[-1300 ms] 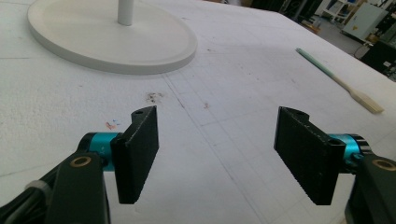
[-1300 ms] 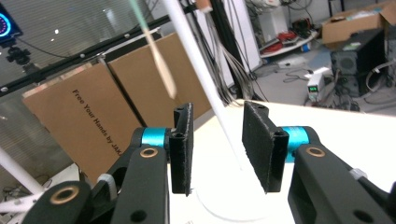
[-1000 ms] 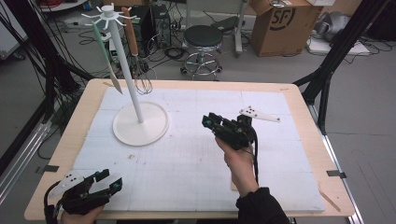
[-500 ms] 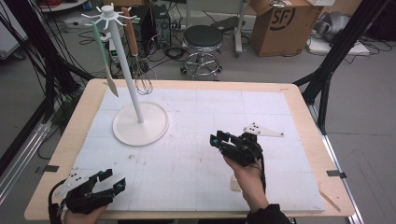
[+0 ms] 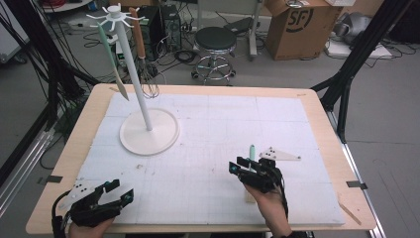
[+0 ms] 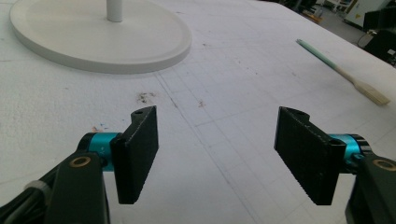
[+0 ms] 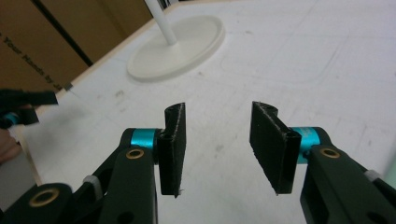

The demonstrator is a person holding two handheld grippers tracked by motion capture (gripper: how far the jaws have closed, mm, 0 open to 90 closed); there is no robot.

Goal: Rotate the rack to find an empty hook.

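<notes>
The right gripper [image 5: 246, 165] sits low in the lower right of the high view, its jaws apart with nothing between them; they have just been opening. Right behind it on the white worktop [image 5: 213, 129] lies a spatula [image 5: 251, 151] with a pale green handle, part of it hidden by the gripper and hand. In the left gripper view the same spatula [image 6: 343, 72] lies flat at the upper right, its wooden blade pointing toward the right edge.

The left gripper [image 5: 118, 191] rests at the lower left corner of the high view, jaws released and empty, well apart from the spatula. The white stand [image 5: 149, 130] rises in the upper left, with a whisk [image 5: 148, 82] hanging from it.
</notes>
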